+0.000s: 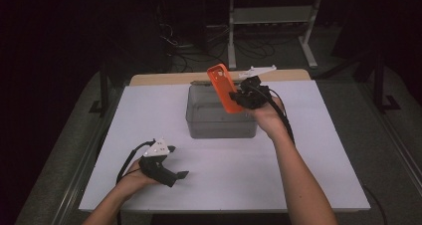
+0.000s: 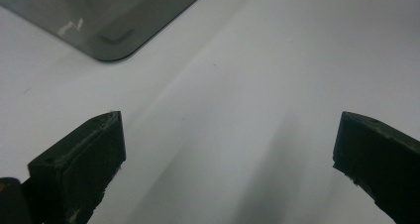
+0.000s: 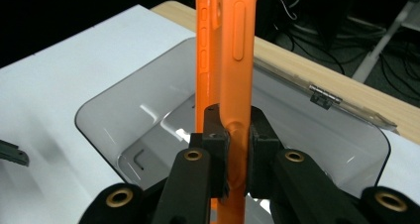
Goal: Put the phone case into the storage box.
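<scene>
My right claw (image 1: 239, 96) is clenched on the orange phone case (image 1: 222, 87), pads pinching its edge, and I have it tilted above the far right part of the clear grey bin (image 1: 219, 120), which stands open mid-bench (image 1: 149, 115). My left claw (image 1: 174, 163) rests released near the bench's left front, jaws wide apart with nothing between them.
</scene>
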